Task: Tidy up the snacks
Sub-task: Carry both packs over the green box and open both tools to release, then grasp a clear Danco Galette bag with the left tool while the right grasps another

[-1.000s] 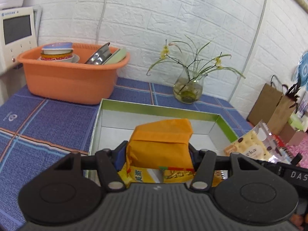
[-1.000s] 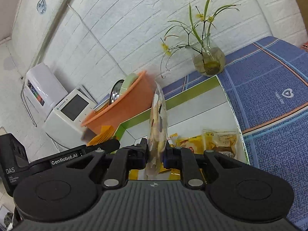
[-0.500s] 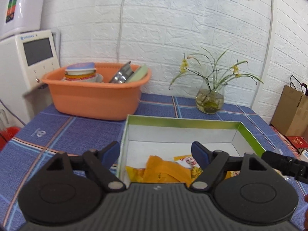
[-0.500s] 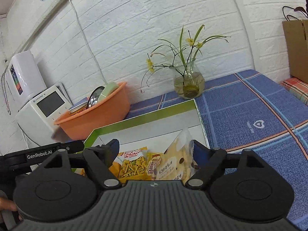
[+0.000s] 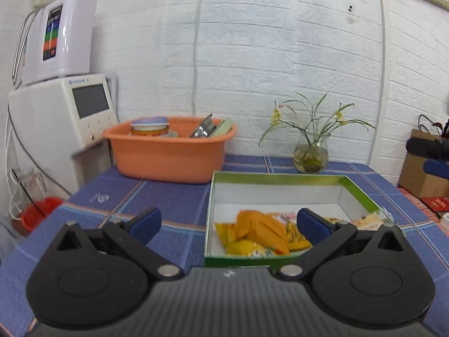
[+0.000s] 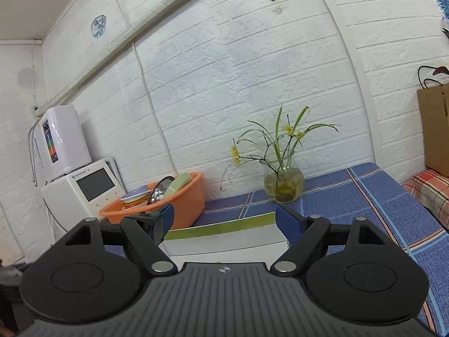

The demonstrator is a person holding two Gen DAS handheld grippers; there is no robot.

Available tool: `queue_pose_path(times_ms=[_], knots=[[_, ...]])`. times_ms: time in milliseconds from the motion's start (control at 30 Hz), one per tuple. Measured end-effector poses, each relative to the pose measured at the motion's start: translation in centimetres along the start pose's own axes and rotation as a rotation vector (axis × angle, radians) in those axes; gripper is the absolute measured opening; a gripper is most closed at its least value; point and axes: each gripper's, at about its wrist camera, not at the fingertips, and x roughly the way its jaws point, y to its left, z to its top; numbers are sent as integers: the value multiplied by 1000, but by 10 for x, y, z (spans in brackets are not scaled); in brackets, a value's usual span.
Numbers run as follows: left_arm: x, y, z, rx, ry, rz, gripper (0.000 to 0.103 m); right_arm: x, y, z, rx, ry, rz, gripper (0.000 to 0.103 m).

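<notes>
At the near edge, left tongs (image 5: 228, 221): spread wide, nothing between the blue pads, held above the table just short of the box.
Right tongs (image 6: 224, 219): likewise spread and empty, raised over the box's near end; snacks hidden from this view by the tool body.
Box (image 5: 280, 178): green-rimmed, white inside, flat on the table (image 5: 168, 196); it is the collecting place, by my reading.
Snacks in box: orange packet (image 5: 261, 229) on top of yellow packets (image 5: 244, 245) at the near left corner; printed packet (image 5: 294, 234) beside them; pale cracker packet (image 5: 367, 220) against the right wall, blurred.
Box, far half: bare white floor, room to spare.
Loose snacks on table: none visible in either view, though the near table is masked by the tools.
Farther back: orange basin (image 5: 168, 154) with dishes, glass vase (image 5: 310, 156) of yellow flowers at the wall, white appliance (image 5: 61, 112) off the table's left.
Progress, judged: gathering looks done or close to it; what may remain is straightening the heap, which lies piled, not laid in rows.
</notes>
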Motion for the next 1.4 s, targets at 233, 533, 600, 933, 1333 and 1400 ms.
queue_pose_path(times_ms=[233, 533, 600, 933, 1333, 1400], knots=[[-63, 3, -52, 5, 65, -111, 103, -40, 9, -25, -47, 150, 151, 103], [-60, -35, -91, 50, 279, -291, 103, -89, -10, -93, 234, 340, 212, 103], [-55, -37, -95, 30, 305, -345, 103, -86, -11, -103, 270, 372, 208, 103], [-40, -44, -109, -16, 383, -423, 84, -63, -2, -124, 270, 489, 222, 64], [-51, -41, -104, -58, 367, -532, 57, -83, 21, -121, 167, 413, 208, 57], [-61, -39, -98, -47, 339, -536, 57, -88, 28, -115, 141, 378, 219, 57]])
